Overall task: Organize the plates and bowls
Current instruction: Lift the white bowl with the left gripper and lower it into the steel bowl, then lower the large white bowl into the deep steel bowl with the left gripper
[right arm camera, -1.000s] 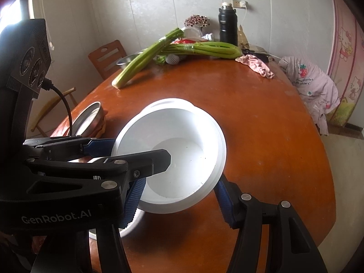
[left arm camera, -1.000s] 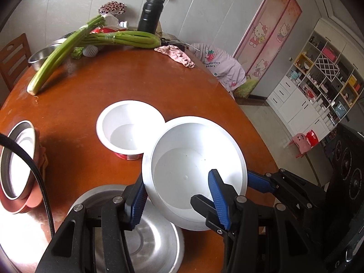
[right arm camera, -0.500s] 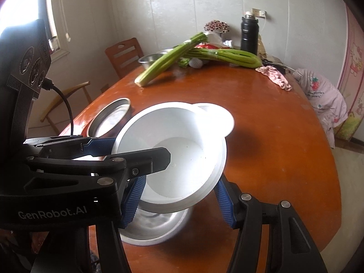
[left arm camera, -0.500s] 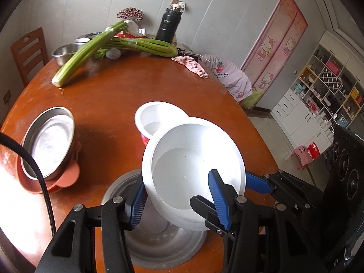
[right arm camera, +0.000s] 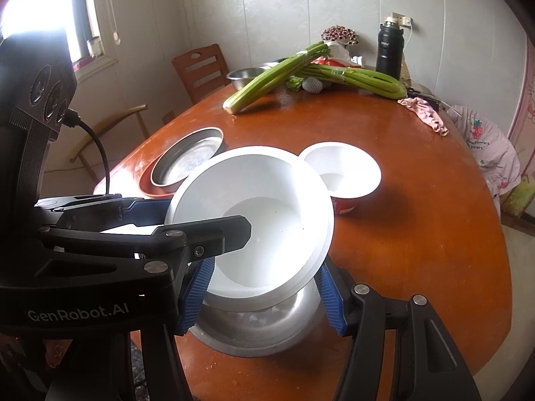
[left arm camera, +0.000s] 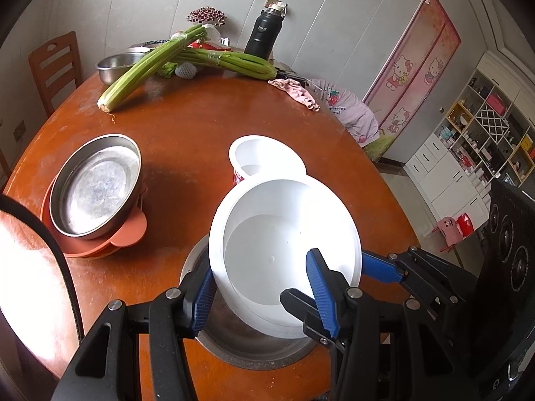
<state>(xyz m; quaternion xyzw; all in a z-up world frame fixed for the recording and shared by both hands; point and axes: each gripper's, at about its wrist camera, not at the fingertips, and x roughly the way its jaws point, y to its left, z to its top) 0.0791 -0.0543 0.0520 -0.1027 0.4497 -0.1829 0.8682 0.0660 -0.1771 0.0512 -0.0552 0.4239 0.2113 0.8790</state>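
Hanging over the near edge of the round worktop (left arm camera: 187, 140), the big white bowl (left arm camera: 284, 244) sits tilted between both tools. The left gripper (left arm camera: 259, 292) has its jaws pinching the bowl's near wall, one blue pad outside and one inside. The right gripper (right arm camera: 264, 295) clamps the same bowl from outside, a pad pressed on each flank. Directly beneath lies a steel basin (right arm camera: 257, 327), partly hidden by the bowl. Just behind the bowl's far rim stands a smaller white bowl (right arm camera: 344, 170) with a red base. To the left, a steel pan (left arm camera: 97, 183) rests inside an orange dish (left arm camera: 130, 230). Far across the worktop lie long celery stalks (left arm camera: 147, 67), another steel bowl (left arm camera: 117, 65), a black flask (left arm camera: 264, 33) and a pink cloth (left arm camera: 297, 92). A wooden chair (left arm camera: 53, 67) stands beyond the edge.
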